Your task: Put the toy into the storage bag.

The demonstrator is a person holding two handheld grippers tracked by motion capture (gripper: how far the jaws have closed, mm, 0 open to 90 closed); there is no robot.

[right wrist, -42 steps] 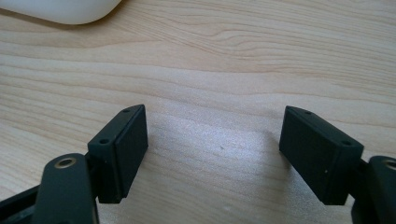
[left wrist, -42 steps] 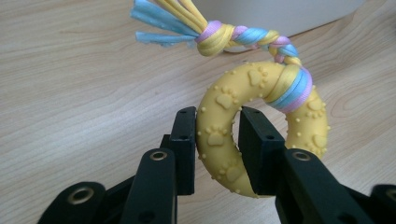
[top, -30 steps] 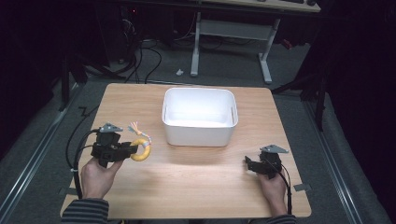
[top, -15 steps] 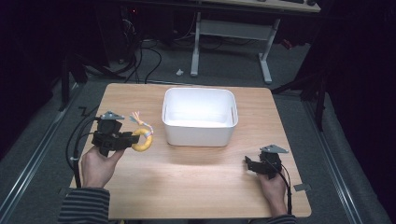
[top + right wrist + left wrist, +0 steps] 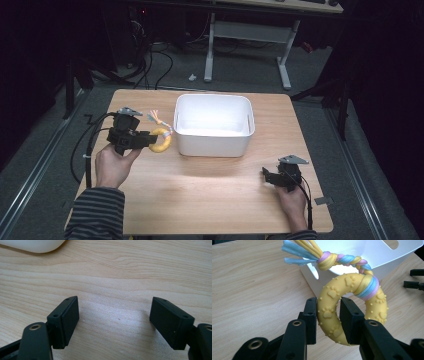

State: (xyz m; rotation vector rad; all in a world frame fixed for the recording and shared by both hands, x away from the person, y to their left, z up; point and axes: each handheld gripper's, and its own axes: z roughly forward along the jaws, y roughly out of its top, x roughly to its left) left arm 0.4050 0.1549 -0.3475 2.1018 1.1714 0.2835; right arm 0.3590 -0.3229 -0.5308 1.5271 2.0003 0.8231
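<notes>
A person sits at a pale wooden surface holding a hand-held gripper in each hand. The left hand-held gripper is clamped on a yellow rubber ring toy studded with paw prints and tied with a braided pink, blue and yellow rope tail. In the left gripper view its black jaws pinch one side of the ring, with one jaw passing through the hole. In the high view the toy hangs off the surface, just beside the left wall of a white rectangular plastic bin.

The step in hand looks like carrying the toy toward the bin. The next move would call for lifting it over the near left rim, then opening the jaws above the bin's hollow; the loose rope end could snag the rim.

The ring stands roughly upright, its hole crosswise to the jaws. The rope tail rises from the ring's top and points up and away toward the bin's far left corner.

The right hand-held gripper rests near the surface's front right, jaws wide apart with nothing between them.
</notes>
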